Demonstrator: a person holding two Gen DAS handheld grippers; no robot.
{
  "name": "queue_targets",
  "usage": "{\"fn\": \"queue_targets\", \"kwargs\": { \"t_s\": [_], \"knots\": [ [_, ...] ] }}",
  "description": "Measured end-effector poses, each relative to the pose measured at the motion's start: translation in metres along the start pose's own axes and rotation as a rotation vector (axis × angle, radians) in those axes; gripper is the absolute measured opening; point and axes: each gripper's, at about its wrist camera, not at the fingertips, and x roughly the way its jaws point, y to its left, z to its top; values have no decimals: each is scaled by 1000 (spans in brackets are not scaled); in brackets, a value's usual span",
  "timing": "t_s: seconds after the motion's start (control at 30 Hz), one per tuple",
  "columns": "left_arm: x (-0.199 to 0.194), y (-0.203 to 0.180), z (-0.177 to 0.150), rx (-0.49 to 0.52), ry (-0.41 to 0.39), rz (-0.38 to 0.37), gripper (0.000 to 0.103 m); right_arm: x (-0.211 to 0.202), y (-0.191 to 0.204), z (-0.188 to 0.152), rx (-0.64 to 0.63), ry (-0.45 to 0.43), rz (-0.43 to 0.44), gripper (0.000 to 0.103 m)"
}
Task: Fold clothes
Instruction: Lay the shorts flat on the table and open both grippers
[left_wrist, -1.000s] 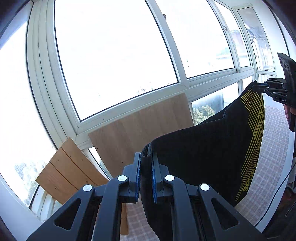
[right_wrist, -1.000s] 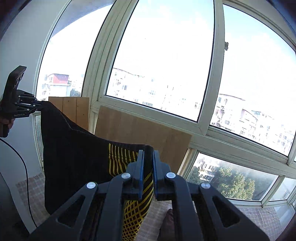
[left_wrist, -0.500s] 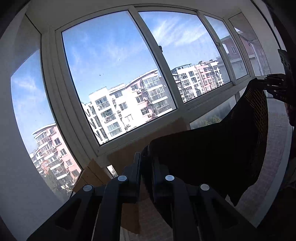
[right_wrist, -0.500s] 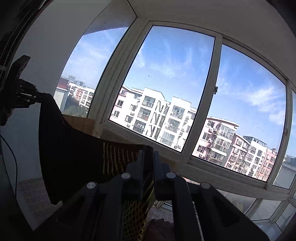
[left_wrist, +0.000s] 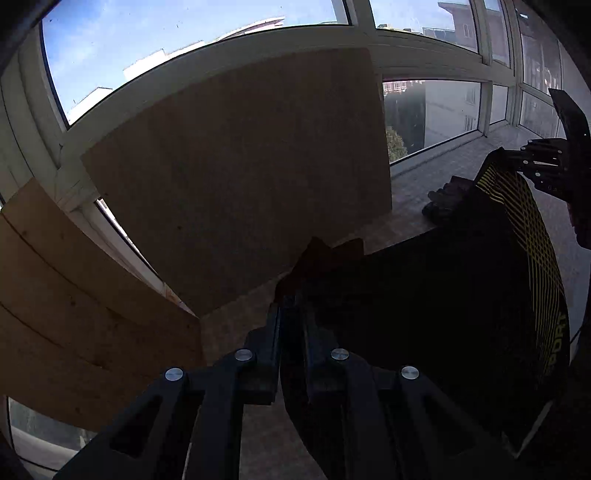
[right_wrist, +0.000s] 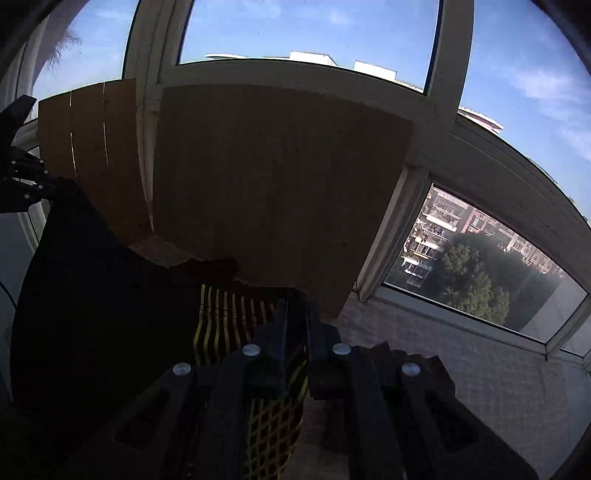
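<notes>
The black garment (left_wrist: 424, 295) is stretched out in the air between the two grippers, its long axis running side to side from one to the other, with the rest of the cloth hanging down from that held upper edge toward the checked surface (right_wrist: 480, 369) below. The band of yellow lines and the yellow lettering lie at the end by the right gripper (right_wrist: 293, 306); the plain black end is at the left gripper (left_wrist: 291, 306). The left gripper's jaws are clenched on the garment's edge, with cloth pinched between the pads and spilling down to the right. The right gripper's jaws are likewise closed tight on the yellow-patterned corner, with the netted yellow print showing beneath them. Behind the garment a large wooden board (left_wrist: 236, 177) leans against the window frame (right_wrist: 295, 74), and a slatted wooden panel (left_wrist: 74, 314) stands to its left.
</notes>
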Motion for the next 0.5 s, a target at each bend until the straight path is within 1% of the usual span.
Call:
{"fn": "queue_targets", "kwargs": {
  "t_s": [0.07, 0.1, 0.17, 0.2, 0.27, 0.3, 0.33, 0.37, 0.4, 0.47, 0.5],
  "knots": [
    [80, 2, -12, -11, 91, -36, 14, 72, 2, -19, -16, 97, -11, 9],
    [112, 3, -18, -22, 128, -44, 17, 96, 2, -28, -11, 151, 1, 10],
    [156, 8, -32, -56, 181, -37, 18, 145, 2, -47, -2, 259, 24, 10],
    [166, 13, -38, -73, 194, -39, 17, 162, 1, -54, 3, 296, 25, 11],
    [167, 21, -46, -77, 201, -30, 20, 162, -6, -55, 9, 311, 22, 13],
    [160, 24, -48, -77, 198, -24, 20, 159, -10, -54, 10, 315, 26, 14],
    [147, 26, -51, -77, 186, -25, 21, 154, -14, -53, 15, 311, 27, 19],
    [134, 28, -54, -78, 175, -26, 23, 142, -17, -51, 21, 298, 15, 20],
    [121, 30, -57, -78, 163, -26, 28, 127, -19, -48, 21, 282, -6, 21],
    [95, 33, -62, -79, 141, -28, 35, 105, -21, -46, -2, 263, -48, 29],
    [82, 31, -67, -74, 132, -28, 36, 95, -22, -46, -16, 257, -77, 37]
  ]
}}
